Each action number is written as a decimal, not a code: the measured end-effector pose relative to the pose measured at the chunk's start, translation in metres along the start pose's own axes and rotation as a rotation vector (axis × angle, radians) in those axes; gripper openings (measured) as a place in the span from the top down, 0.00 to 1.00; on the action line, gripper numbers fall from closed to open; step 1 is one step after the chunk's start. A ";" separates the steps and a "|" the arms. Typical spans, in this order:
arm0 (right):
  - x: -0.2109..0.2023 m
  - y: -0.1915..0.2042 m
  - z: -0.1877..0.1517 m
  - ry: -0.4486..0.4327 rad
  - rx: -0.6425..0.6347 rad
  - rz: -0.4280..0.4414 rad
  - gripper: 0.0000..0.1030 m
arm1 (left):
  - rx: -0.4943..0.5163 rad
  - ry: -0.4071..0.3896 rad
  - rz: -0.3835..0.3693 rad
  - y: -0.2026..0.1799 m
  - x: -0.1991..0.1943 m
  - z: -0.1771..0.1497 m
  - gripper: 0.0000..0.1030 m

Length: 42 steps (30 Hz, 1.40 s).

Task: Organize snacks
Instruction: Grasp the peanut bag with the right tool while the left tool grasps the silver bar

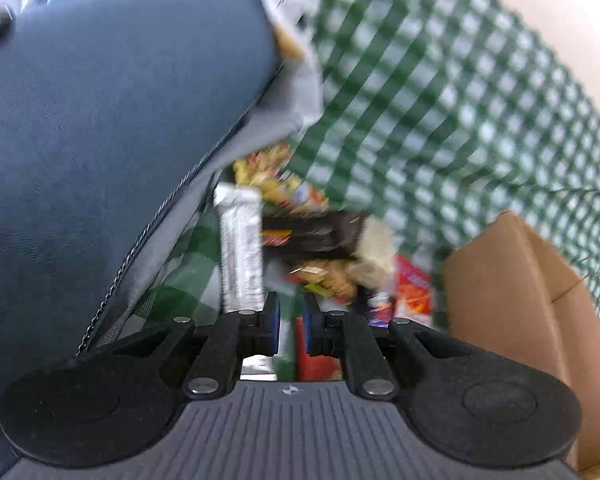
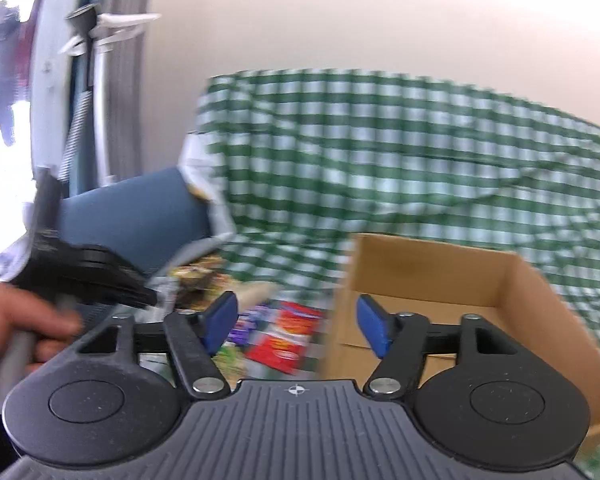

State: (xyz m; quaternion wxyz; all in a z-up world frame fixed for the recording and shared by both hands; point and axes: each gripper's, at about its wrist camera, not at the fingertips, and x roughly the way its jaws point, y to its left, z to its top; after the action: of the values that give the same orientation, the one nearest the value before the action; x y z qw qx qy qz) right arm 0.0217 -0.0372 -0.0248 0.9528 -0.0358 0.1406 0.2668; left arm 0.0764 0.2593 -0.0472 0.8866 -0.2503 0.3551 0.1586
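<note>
**Left claw nearly pressed together, right claw spread, above a heap of snacks**

Two claws show, one per wrist view. Left gripper (image 1: 288, 326): its blue pads stand close together with only a thin gap, and nothing can be seen pinched between them. A silver foil packet (image 1: 241, 256) rises just past the left-hand pad; whether it touches that pad cannot be told through the blur. It is one long narrow packet, its long axis running up the frame, crimped end pointing away from the camera.

Right gripper (image 2: 298, 322): its two blue pads stand wide apart with nothing between them. A hand (image 2: 18, 326) at the left edge of that view grips the handle of the other tool.

One brown cardboard box (image 2: 440, 276) sits open-topped on the green-and-white checked cloth (image 2: 380, 152), to the right of the heap; its inside looks bare where it shows. One blue bag (image 1: 112, 120) with a zipper edge lies on the left.

Between bag and box lies the snack heap: a red packet (image 2: 286, 338), a purple one (image 2: 250, 322), yellow-orange wrappers (image 1: 276, 176) and a dark packet (image 1: 316, 232). An exact count is lost to blur.
</note>
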 end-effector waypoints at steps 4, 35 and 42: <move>0.043 0.033 0.005 0.055 -0.019 0.058 0.21 | -0.015 0.061 0.087 0.018 0.016 -0.004 0.88; 0.170 0.064 -0.038 0.450 -0.145 0.209 0.14 | 0.073 0.113 0.111 0.012 0.037 -0.006 0.77; 0.110 0.055 -0.041 0.445 -0.157 0.221 0.14 | 0.056 0.114 0.045 0.017 0.019 -0.009 0.85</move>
State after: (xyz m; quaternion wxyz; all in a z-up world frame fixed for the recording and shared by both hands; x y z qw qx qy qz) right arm 0.0725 0.0588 -0.0950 0.8578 -0.1520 0.3284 0.3650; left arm 0.0771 0.2701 -0.0724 0.8679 -0.2258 0.4148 0.1541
